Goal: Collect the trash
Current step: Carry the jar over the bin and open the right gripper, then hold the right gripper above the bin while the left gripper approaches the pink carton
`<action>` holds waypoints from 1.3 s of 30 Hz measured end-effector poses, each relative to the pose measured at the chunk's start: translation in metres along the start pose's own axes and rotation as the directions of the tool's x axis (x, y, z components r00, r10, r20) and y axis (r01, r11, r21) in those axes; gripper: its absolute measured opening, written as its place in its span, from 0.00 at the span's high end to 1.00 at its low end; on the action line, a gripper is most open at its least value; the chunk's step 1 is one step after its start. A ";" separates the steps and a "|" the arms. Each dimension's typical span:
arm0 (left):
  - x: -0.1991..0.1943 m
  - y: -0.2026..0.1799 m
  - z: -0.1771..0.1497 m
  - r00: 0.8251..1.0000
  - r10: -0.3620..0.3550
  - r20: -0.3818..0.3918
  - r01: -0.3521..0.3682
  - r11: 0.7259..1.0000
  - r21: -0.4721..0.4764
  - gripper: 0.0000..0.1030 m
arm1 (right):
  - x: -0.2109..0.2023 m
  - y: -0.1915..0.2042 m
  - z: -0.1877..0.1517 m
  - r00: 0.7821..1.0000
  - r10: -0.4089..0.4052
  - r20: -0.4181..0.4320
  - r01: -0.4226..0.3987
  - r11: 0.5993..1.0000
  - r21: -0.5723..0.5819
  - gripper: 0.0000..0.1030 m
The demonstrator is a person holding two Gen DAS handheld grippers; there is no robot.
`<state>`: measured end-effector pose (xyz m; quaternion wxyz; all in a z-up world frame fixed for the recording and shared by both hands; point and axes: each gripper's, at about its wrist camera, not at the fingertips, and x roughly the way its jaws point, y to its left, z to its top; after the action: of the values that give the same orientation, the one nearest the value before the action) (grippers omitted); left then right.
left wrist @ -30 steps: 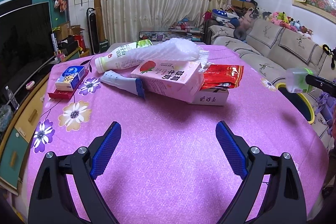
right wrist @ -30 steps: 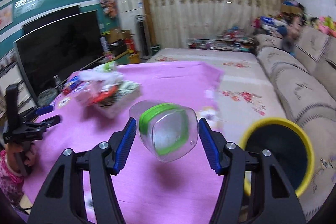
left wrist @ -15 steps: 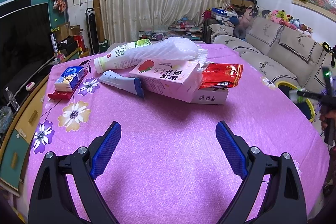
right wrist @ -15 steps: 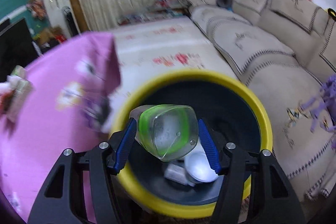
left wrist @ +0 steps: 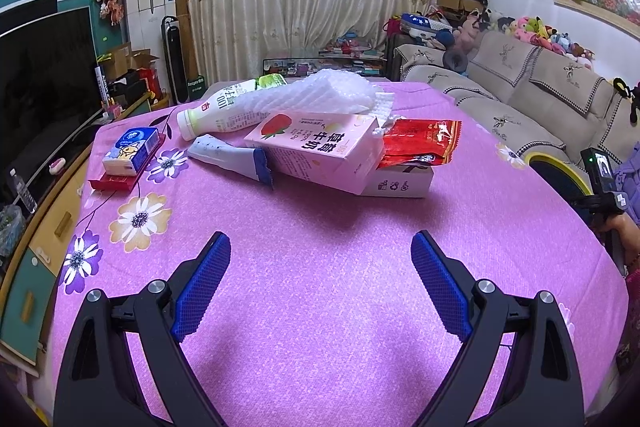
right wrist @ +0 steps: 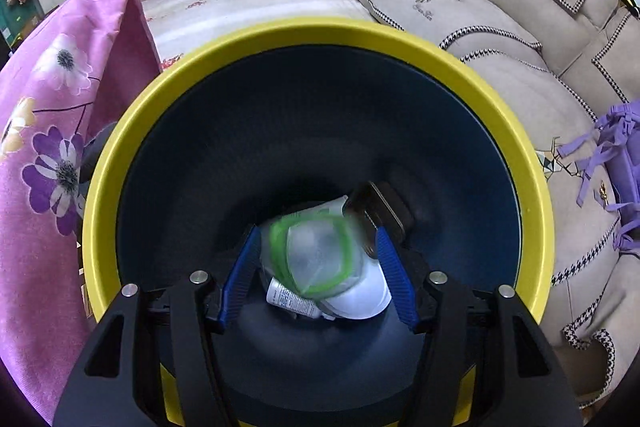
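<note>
Right wrist view. My right hand-held gripper (right wrist: 316,261) points steeply down into the mouth of the bin (right wrist: 120,155), a dark tub with a yellow rim that stands on the floor between the pink-clothed worktop (right wrist: 48,131) at 9 o'clock and the sofa (right wrist: 500,39) at 2 o'clock. Its blue pads pinch a clear plastic jar with a green band (right wrist: 316,259), one pad on each flank; the jar hangs inside the rim line, above the trash already at the bottom: a white tube (right wrist: 292,301), a white rounded piece (right wrist: 360,297) and a dark flat item (right wrist: 380,207).

Step in hand, as I judge it: the drop. To do it well I would keep the jar centred over the opening, well away from the yellow rim, and spread the pads fully before lifting, so that the jar falls free rather than dragging up with a pad. The jar is light and smooth, so it may bounce off the items below; releasing low inside the tub should keep it in.

Left wrist view. My left hand-held gripper (left wrist: 320,279) is spread wide and empty above bare cloth. Trash left on the worktop, towards 12 o'clock: a pink milk carton (left wrist: 316,151), a white bottle (left wrist: 224,115), foam wrap (left wrist: 320,95), a red packet (left wrist: 420,143), a small box (left wrist: 400,181) and a torn blue wrapper (left wrist: 232,157).
</note>
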<state>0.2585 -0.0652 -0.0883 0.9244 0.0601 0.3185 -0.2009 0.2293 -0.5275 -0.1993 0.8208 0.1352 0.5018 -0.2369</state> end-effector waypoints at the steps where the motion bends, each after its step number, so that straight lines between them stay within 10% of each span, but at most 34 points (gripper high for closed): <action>1: 0.000 0.000 0.000 1.000 0.000 0.000 0.000 1.000 0.002 0.11 | -0.001 0.000 0.000 1.000 0.002 0.000 -0.002 1.000 0.004 0.45; 18: 0.004 -0.018 0.010 0.999 0.033 -0.042 -0.032 0.999 0.017 0.10 | -0.089 0.021 -0.027 0.981 0.046 0.187 -0.040 0.999 -0.037 0.40; 39: 0.073 -0.028 0.081 0.982 0.133 -0.131 -0.159 0.964 -0.212 0.10 | -0.092 0.013 -0.037 0.974 0.109 0.200 -0.104 0.994 -0.037 0.38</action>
<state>0.3458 -0.1344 -0.0685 0.9177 -0.0083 0.3866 -0.0916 0.1729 -0.4757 -0.1344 0.8807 0.1262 0.4111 -0.1984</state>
